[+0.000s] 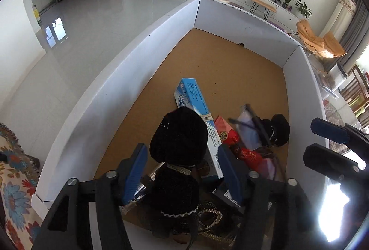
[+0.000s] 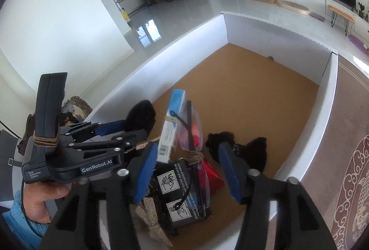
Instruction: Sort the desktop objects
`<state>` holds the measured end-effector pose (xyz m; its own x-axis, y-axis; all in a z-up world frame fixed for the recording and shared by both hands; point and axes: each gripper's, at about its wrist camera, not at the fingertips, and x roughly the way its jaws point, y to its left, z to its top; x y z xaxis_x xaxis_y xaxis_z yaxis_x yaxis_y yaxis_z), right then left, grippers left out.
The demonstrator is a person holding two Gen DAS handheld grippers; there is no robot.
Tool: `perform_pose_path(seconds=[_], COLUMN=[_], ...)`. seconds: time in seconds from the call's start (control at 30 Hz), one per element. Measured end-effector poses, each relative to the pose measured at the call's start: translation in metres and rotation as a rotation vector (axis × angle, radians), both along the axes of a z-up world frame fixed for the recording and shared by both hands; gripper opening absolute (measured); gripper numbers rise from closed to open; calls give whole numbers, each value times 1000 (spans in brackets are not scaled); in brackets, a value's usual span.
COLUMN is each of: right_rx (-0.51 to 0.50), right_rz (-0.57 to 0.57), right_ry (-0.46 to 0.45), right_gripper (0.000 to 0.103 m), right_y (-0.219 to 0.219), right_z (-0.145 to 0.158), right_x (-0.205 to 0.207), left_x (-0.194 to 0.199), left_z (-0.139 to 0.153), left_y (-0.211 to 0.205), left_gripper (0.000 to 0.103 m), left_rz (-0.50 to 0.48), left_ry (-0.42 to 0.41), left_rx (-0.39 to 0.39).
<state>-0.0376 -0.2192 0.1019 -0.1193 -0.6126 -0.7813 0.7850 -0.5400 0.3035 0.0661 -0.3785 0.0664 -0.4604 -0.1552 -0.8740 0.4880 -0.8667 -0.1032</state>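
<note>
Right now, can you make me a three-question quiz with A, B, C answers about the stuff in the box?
1. Where is the blue-and-white carton lying?
A. on the brown floor of the white-walled box
B. on the sofa
C. on the TV cabinet

2. What colour are the pads of the left tongs?
A. red
B. blue
C. yellow

3. How do the right tongs stand?
A. squeezing the carton
B. shut tight on nothing
C. open, holding nothing

Answers:
1 A, the carton rests on the brown floor among the pile.
2 B, both pads look blue.
3 C, its fingers stand apart with only the pile far below between them.
</note>
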Motion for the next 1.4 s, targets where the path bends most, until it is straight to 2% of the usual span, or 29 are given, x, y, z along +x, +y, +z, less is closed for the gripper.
perform_pose_path(seconds=[0.03, 0.23, 0.3, 0.33, 0.4, 0.53, 0.6, 0.73, 0.87, 0.93, 1.23, 1.4], right_rx=[-15, -61, -44, -22, 18, 64, 70, 74, 102, 112, 135, 143], right_rz=[-1, -64, -89, -101, -97, -77, -67, -50, -30, -24, -2, 8], right_ry=[6, 108, 173, 204, 228, 206, 208, 240, 287, 300, 303, 300], right_gripper=[84, 87, 101, 103, 103, 103, 103, 103, 103, 103, 103, 103], right_y=[3, 44, 56, 60, 64, 70, 70, 66, 62, 61, 56, 54], right_z=[1, 36, 46, 47, 42, 31, 29, 35, 38, 38, 34, 30], right_x=[0, -1, 1, 1, 2, 4, 3, 4, 7, 8, 9, 9], left_x=[3, 23, 25, 28, 28, 39, 46, 51, 58, 60, 67, 69], left_z=[3, 26, 32, 34, 39, 49, 57, 72, 81, 82, 84, 85], left_y=[2, 12, 22, 28, 40, 54, 61, 69, 69, 70, 70, 64], left_gripper=[92, 92, 92, 92, 93, 95, 95, 95, 95, 95, 95, 95], left_rz=[16, 118, 107, 98, 95, 151, 155, 187, 189, 208, 248, 262], left_ry=[17, 110, 122, 122, 110, 93, 101, 77, 109, 104, 108, 114], left_rx=[-20, -118, -136, -146, -178, -220, -239, -328, -272, -274, -254, -206])
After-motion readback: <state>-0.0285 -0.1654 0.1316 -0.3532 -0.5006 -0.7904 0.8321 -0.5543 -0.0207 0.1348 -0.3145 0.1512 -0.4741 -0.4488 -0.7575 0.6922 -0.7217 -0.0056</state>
